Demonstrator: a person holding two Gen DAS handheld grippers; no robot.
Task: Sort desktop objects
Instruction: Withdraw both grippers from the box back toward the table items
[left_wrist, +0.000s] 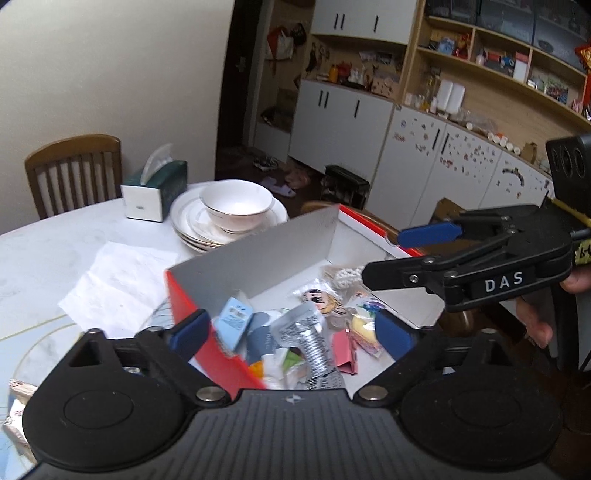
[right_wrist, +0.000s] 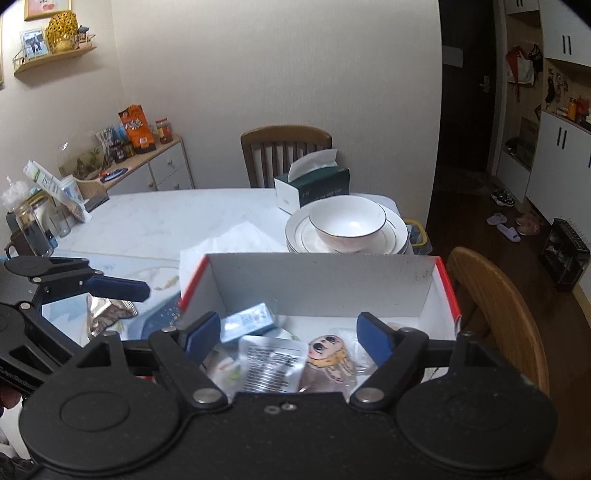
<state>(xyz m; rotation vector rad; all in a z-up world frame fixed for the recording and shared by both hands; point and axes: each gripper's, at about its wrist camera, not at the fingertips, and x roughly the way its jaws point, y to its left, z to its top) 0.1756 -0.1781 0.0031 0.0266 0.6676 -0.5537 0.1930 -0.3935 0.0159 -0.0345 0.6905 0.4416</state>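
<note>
Inside red-edged box (right_wrist: 317, 284): mixed packets (right_wrist: 271, 363)

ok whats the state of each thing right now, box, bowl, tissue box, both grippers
box: open-topped, holding small packets
bowl: upright, empty, on stacked plates
tissue box: open, tissue sticking up
left gripper: fingers open, holding nothing
right gripper: fingers open, holding nothing

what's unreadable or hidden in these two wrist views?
- Box contents, near part: hidden in both views by each gripper's own body.
- Silver packet: print too small and blurred to read, right wrist view.
- Foil bag on the table: partly covered by the left gripper, right wrist view.
- Right gripper: open, but its rear runs off the edge, left wrist view.
- Plates: count unclear under the bowl.
</note>
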